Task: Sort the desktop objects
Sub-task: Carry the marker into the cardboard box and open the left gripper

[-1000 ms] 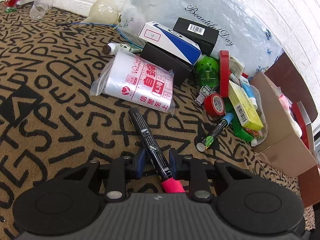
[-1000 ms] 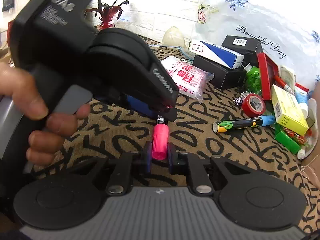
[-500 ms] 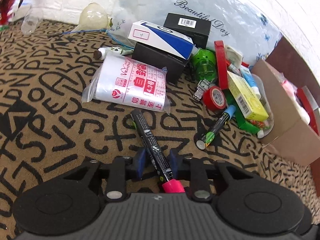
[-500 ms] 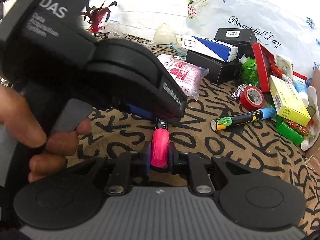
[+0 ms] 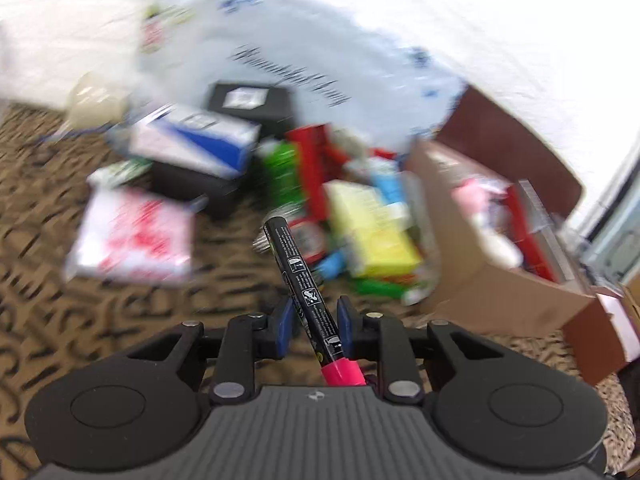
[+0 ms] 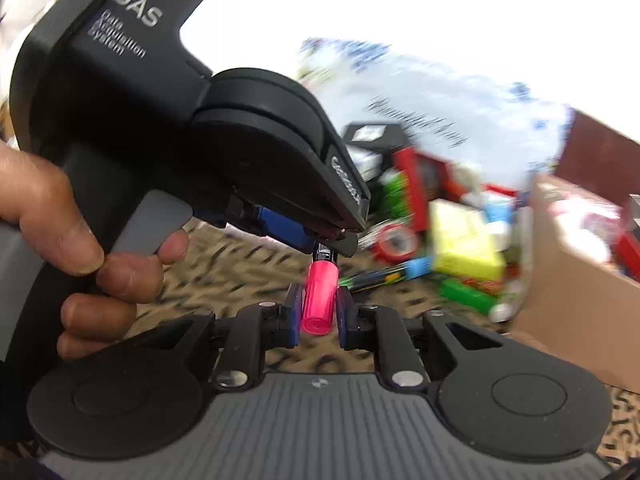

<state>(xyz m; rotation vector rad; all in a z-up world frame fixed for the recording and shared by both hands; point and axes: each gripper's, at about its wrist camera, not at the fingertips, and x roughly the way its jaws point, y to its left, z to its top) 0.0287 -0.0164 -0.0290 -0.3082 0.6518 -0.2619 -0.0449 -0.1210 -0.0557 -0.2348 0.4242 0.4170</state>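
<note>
A black marker [image 5: 298,276] with a pink cap [image 6: 318,300] is held by both grippers and is lifted off the patterned cloth. My left gripper [image 5: 312,322] is shut on the black barrel; the marker points forward and up. My right gripper [image 6: 317,314] is shut on the pink cap. The left gripper's body [image 6: 180,152] and the hand holding it fill the left of the right wrist view. The background is blurred by motion.
A cardboard box [image 5: 500,280] with items inside stands to the right. A pile lies ahead: yellow box [image 5: 372,232], blue-white box [image 5: 192,144], black boxes, red tape roll [image 6: 394,242], a blue-capped marker [image 6: 384,276], a red-printed plastic pack [image 5: 132,236], a floral plastic bag [image 5: 280,52].
Both grippers have lifted the marker off the cloth and swung right toward the cardboard box. The marker now tilts upward; the scene is motion-blurred.
</note>
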